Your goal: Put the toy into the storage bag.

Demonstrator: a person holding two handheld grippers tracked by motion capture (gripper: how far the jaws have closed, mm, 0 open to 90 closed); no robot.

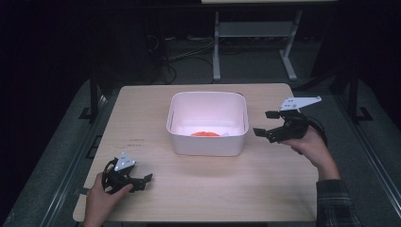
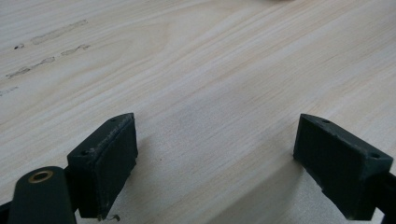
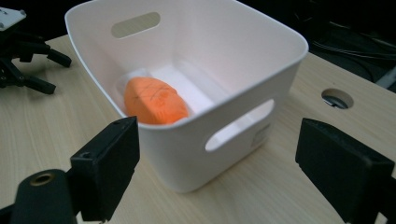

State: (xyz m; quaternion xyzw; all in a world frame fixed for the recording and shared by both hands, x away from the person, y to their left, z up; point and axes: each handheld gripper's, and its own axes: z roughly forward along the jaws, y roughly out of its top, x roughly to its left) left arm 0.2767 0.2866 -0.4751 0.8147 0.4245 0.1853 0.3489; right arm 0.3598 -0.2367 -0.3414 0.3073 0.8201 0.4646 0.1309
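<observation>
A white tub [image 1: 208,124] with handle slots stands upright near the middle of the wooden counter [image 1: 203,189], toward its far edge. Inside it an orange lump [image 3: 154,101] lies on the bottom, close against the wall that faces the person; in the high view just its top shows over the rim [image 1: 205,134].

The right gripper [image 1: 268,124] is held above the counter just beside the tub's right wall, pointing at it without touching. Its jaws stand wide apart with nothing between them; in the right gripper view [image 3: 215,163] they frame the tub's near corner and its slot.

The left gripper [image 1: 142,182] sits low at the near left of the counter, well apart from the tub, with the hand [image 1: 101,201] around it. Its jaws are also spread wide and hold nothing; the left gripper view [image 2: 215,163] has bare wood grain between them, with a few faint smudges [image 2: 49,46] farther off.

A round hole [image 3: 337,98] is cut in the counter beyond the tub.
</observation>
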